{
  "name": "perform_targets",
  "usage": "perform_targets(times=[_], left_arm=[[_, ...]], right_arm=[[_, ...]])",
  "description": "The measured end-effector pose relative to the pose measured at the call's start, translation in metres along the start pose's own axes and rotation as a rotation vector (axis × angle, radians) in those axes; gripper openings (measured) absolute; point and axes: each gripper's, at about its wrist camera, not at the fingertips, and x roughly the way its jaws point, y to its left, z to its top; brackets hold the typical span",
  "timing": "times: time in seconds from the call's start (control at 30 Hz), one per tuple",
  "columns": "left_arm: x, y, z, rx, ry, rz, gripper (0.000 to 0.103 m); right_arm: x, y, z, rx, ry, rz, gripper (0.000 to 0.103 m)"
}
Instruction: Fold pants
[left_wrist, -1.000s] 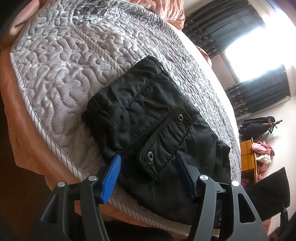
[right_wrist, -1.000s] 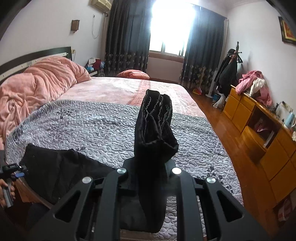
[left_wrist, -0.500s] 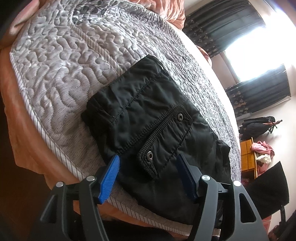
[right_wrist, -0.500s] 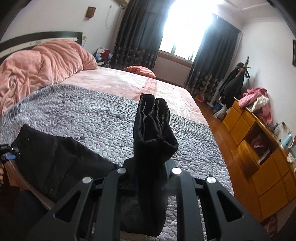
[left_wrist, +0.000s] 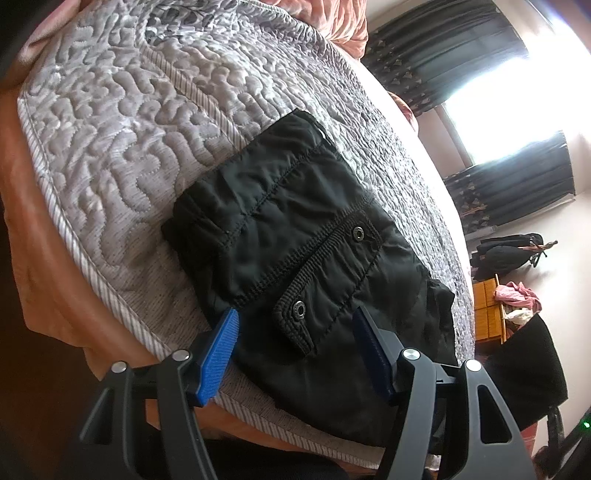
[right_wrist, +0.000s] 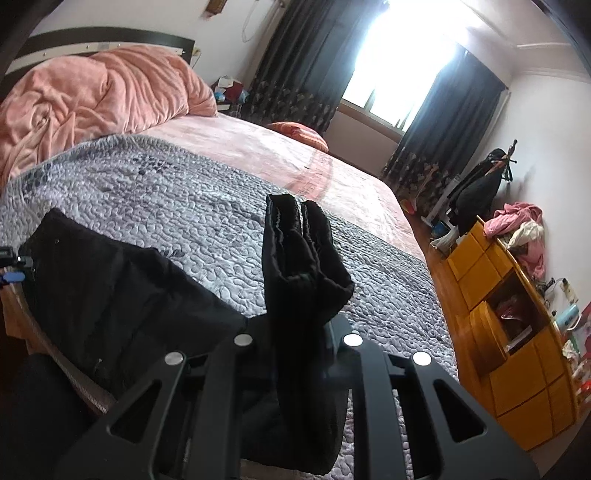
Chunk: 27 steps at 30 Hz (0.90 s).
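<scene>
Black pants (left_wrist: 303, 236) lie on the grey quilt (left_wrist: 129, 110) near the bed's edge, waist end with a snap pocket flap facing me. My left gripper (left_wrist: 295, 328) is open, its blue pads either side of the flap, just above the cloth. In the right wrist view my right gripper (right_wrist: 299, 332) is shut on the bunched leg ends of the pants (right_wrist: 299, 258), which stand up between the jaws; the fingertips are hidden by the cloth. The rest of the pants (right_wrist: 110, 288) lie flat to the left.
A pink duvet (right_wrist: 92, 99) is heaped at the headboard. A pink sheet (right_wrist: 280, 155) covers the far half of the bed. An orange wooden dresser (right_wrist: 509, 332) stands on the right by the wall. Dark curtains (right_wrist: 439, 129) frame a bright window.
The right gripper has moved left and tilted with the leg ends in its grip, bringing them closer to the waist end. The left gripper has barely moved.
</scene>
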Motion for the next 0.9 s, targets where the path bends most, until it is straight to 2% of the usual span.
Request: perform_targets(times=[0.9], left_arm=[[-0.004,0.012,-0.002,-0.028,-0.006,-0.055,0.064]], right_arm=[[0.028,0.084,-0.018,-0.242,0.039,-0.062,0.014]])
